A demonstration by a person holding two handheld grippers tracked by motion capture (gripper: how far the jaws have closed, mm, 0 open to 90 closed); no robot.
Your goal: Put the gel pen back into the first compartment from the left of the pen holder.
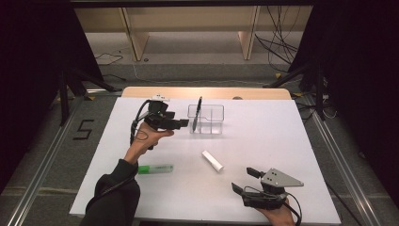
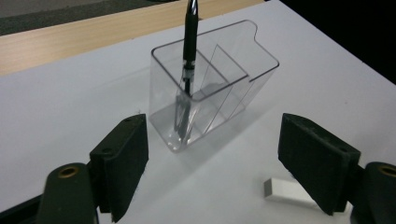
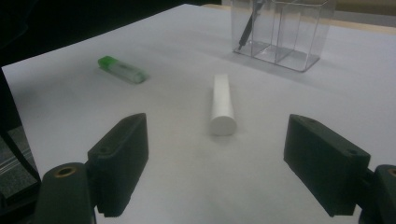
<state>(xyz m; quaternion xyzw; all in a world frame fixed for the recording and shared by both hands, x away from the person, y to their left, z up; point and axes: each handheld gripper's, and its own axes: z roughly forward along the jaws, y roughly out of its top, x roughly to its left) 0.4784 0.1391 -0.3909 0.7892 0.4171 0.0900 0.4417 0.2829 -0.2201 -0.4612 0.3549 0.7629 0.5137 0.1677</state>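
up close, the left claw (image 2: 212,163) view reveals the pen (image 2: 188,56) leaning in the holder's (image 2: 233,88) end compartment.

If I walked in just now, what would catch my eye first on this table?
A clear organizer at the table's far middle, with a black pen standing in its end compartment. The left gripper hovers open beside it. Nearer lie a white cylinder and a green highlighter.

The white counter (image 1: 263,141) carries a clear 3-part holder (image 1: 207,119) at far centre, a white tube (image 1: 212,161) near the middle, and a green marker (image 1: 155,168) lying at near left.
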